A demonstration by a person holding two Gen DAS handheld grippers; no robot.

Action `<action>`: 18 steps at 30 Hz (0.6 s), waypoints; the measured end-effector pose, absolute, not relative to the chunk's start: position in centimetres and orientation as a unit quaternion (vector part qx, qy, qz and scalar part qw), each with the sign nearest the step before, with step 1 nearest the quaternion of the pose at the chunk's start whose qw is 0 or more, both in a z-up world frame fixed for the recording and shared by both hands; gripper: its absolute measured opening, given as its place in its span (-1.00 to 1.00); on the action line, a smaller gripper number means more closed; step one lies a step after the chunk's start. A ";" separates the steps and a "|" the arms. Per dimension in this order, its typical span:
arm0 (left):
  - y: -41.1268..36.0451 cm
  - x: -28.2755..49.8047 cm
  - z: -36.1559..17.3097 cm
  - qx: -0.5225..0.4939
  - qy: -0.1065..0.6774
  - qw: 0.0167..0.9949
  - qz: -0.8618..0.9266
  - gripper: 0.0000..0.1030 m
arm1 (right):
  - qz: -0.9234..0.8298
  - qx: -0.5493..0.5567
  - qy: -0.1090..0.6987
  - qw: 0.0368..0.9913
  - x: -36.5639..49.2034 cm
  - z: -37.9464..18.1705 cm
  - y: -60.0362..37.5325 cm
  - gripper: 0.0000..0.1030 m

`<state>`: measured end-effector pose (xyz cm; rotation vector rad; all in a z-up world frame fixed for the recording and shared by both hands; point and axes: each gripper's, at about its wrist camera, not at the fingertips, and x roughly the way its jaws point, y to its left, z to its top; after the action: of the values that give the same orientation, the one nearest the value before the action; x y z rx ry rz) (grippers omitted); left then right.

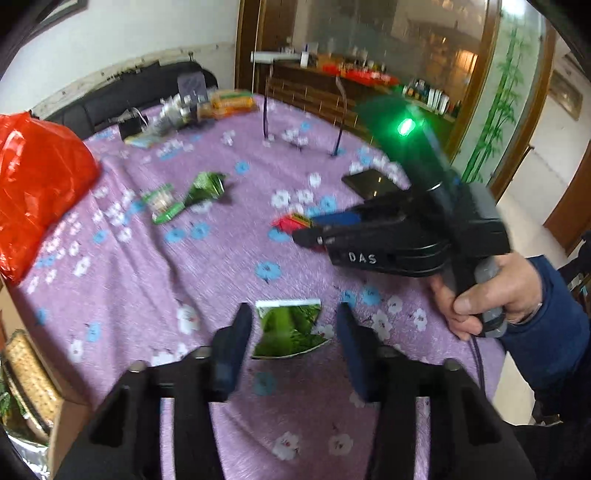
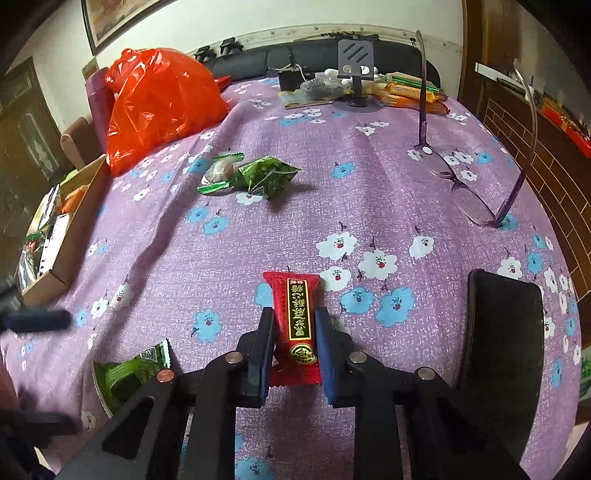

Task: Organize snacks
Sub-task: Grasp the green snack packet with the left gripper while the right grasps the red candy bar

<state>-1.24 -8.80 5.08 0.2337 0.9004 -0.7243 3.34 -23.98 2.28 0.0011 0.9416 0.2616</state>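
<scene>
Purple floral tablecloth (image 2: 369, 184) (wrinkled); right gripper (image 2: 293, 347) pinches red snack (image 2: 295, 325), left gripper (image 1: 293, 345) spread

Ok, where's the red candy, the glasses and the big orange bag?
red candy (image 2: 300, 325): right wrist view, middle of its wrapper, between the gripper's pads.
glasses (image 2: 466, 189): right wrist view, on the front frame, lying on the cloth.
big orange bag (image 2: 162, 103): right wrist view, middle of the crinkly plastic.

White wall (image 2: 258, 14), black sofa (image 2: 295, 55), wooden-framed glass partition (image 1: 369, 37).
</scene>
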 end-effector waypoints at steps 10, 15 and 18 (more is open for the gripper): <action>-11.3 -1.0 2.7 0.144 0.438 0.826 -0.323 -0.33 | 0.136 0.023 0.436 0.890 3.2 2.1 -24.4 -0.56; -11.1 -1.1 2.3 0.152 0.440 0.831 -0.304 -0.14 | 0.136 0.018 0.435 0.890 3.1 2.1 -24.2 -0.56; -10.8 -0.7 1.2 0.147 0.449 0.831 -0.295 -0.18 | 0.135 0.014 0.434 0.891 3.1 2.1 -24.0 -0.56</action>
<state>-0.69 -10.85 1.25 0.3119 0.9515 -0.6260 3.07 -24.01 2.07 0.0282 0.9018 0.2794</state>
